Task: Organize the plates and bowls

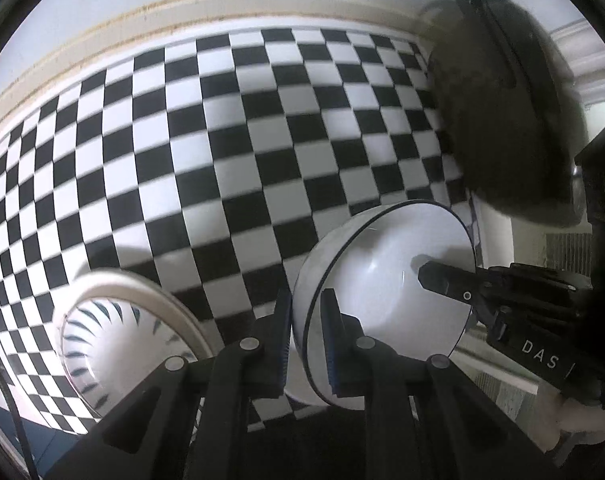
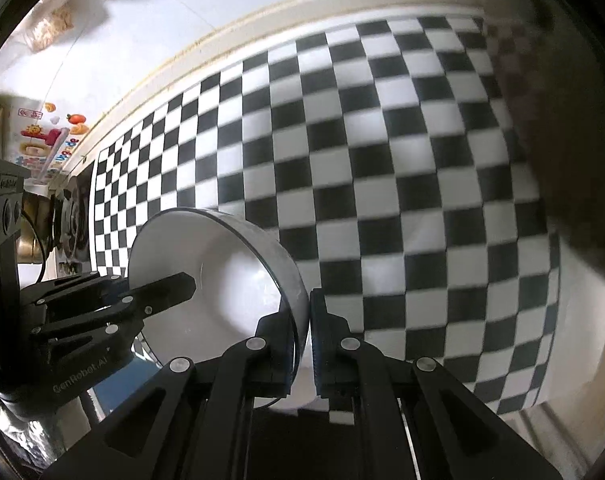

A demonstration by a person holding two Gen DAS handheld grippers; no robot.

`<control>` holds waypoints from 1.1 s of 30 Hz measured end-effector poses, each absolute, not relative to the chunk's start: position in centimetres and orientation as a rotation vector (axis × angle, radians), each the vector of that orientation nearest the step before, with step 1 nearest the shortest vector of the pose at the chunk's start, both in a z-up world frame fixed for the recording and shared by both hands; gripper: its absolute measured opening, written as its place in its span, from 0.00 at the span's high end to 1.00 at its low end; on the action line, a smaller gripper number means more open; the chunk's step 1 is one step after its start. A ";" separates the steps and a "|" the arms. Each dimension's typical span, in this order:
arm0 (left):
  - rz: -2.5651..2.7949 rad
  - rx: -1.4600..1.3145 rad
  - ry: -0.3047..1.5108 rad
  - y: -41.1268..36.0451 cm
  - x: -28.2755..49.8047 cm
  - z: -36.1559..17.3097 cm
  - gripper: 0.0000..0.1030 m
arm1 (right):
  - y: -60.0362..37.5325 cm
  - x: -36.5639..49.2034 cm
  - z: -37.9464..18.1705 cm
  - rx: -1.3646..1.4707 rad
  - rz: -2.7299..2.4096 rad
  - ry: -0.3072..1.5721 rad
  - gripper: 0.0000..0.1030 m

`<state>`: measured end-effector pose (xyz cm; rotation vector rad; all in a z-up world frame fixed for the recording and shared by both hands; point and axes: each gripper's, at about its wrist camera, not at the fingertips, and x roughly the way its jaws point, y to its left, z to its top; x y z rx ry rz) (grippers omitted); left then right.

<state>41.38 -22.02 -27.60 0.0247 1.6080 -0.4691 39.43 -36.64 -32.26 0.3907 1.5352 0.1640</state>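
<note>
Both claws are clamped on the rim of one white bowl (image 1: 386, 280), held tilted above the checkered cloth (image 1: 222, 140). The left claw (image 1: 306, 344) pinches one side of the rim, the right claw (image 2: 302, 344) the opposite side. Only the left view shows a striped plate (image 1: 114, 340) lying left of its claw and a dark round thing (image 1: 510, 120) at upper right; only the right view shows a sticker-covered carton (image 2: 42, 136) far left.

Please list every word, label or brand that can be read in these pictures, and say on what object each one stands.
"DAS": on the body of the right gripper, seen from the left wrist.
"GenRobot.AI": on the body of the left gripper, seen from the right wrist.
Colourful package at the left edge: print too blurred to read.
</note>
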 end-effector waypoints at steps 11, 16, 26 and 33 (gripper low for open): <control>-0.455 0.041 1.678 -21.4 38.8 -30.9 0.88 | -35.3 35.7 -36.3 0.404 0.166 1.614 0.92; -0.447 0.038 1.685 -21.1 38.3 -31.1 0.88 | -34.6 35.5 -36.6 0.386 0.175 1.627 0.92; -0.440 0.063 1.710 -21.7 37.0 -32.5 0.88 | -34.2 34.7 -38.1 0.364 0.170 1.665 0.92; -0.419 0.081 1.703 -21.9 37.0 -32.5 0.87 | -34.0 34.7 -38.0 0.348 0.167 1.662 0.92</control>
